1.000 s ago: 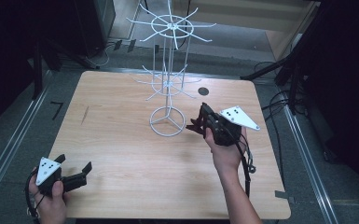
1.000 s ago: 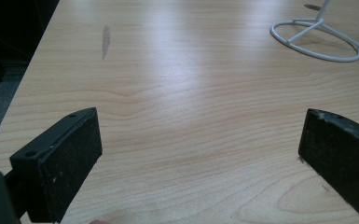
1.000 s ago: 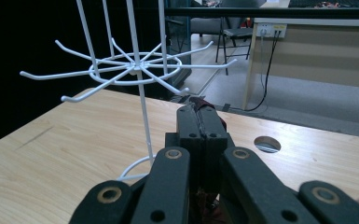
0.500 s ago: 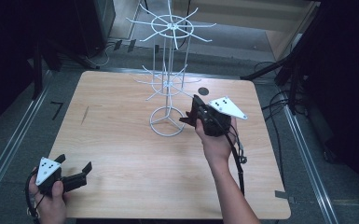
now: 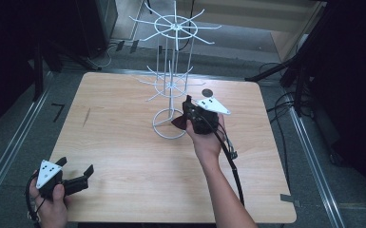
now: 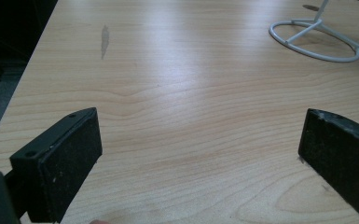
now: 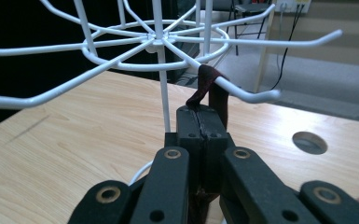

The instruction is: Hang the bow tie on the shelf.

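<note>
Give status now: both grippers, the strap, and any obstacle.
Right gripper shut on dark red strap, looped over white rack hook. Left gripper open, holding nothing. No obstacle seen.

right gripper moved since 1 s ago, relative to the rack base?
Yes. The right gripper has shifted left toward the white wire rack, its jaws now over the base ring's right edge, shut on a dark red band looped over a hook.

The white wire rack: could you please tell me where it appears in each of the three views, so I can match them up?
High view: the white wire rack stands at the table's far middle, just left of the right gripper.
Left gripper view: its ring base sits at the top right.
Right gripper view: its lower tier of hooks spreads across the top, a dark red strap looped over one hook.
Shared landmark: the rack's ring base.
</note>
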